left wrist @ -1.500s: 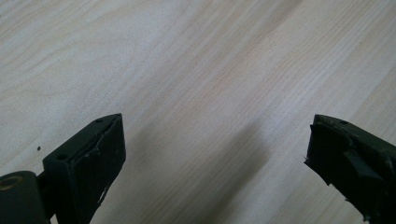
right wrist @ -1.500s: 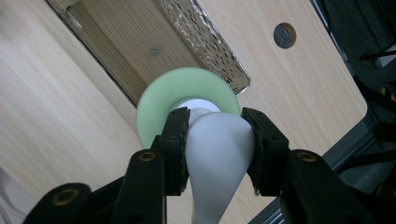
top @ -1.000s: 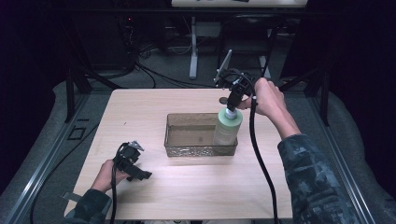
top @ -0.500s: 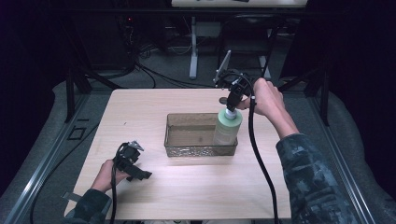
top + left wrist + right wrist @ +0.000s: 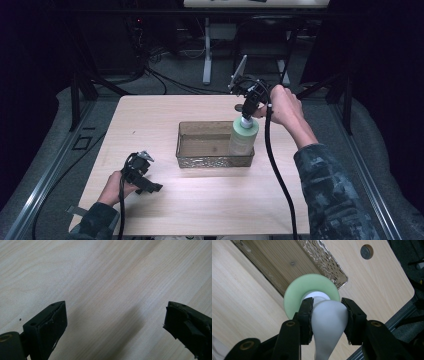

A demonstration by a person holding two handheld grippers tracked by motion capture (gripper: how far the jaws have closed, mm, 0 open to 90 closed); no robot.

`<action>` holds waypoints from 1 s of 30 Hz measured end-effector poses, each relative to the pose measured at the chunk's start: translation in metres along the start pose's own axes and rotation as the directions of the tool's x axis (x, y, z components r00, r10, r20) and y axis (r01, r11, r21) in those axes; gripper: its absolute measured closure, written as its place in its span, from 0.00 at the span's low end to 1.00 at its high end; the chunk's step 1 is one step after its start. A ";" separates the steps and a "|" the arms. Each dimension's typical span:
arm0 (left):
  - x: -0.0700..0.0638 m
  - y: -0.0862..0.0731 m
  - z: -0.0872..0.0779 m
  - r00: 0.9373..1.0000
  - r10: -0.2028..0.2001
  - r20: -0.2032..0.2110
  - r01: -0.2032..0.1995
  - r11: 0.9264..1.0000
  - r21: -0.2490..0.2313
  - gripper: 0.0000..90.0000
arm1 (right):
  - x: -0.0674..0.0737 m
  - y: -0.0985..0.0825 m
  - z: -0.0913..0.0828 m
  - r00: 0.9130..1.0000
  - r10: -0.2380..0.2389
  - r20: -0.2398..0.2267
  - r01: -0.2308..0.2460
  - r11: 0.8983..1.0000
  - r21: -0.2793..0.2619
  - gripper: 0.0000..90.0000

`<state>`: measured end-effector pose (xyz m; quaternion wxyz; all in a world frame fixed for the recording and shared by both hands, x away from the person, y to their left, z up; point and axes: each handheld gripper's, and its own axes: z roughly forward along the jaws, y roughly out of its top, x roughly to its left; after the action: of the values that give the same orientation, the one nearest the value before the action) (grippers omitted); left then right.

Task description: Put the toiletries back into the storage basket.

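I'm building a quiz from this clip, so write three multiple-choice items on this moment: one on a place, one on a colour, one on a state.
1. Where does the bottle stand?
A. At the right end of the metal tray
B. On the bare table beside the left hand
C. On the floor

2. What colour is the bottle's body?
A. Red
B. Pale green
C. Black

3. How do the left claw jaws stand?
A. Shut on the bottle
B. Shut on the tray rim
C. Open, nothing between them

Key: 1 A, as the high view shows the bottle upright at the tray's right end, with the right claw clamped on its white pump top. 2 B, as the shoulder shows pale green in the right gripper view. 3 C, as the left gripper view shows bare table between wide-set jaws.
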<state>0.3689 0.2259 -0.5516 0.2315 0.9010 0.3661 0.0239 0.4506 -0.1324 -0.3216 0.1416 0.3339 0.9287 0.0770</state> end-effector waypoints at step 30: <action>-0.001 0.000 0.001 1.000 0.005 0.000 -0.005 1.000 0.005 0.05 | 0.000 0.008 0.004 0.996 -0.082 -0.027 0.082 0.996 -0.023 0.69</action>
<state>0.3683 0.2245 -0.5522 0.2292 0.9025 0.3638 0.0233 0.4566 -0.1261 -0.3240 0.1354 0.2928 0.9426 0.0859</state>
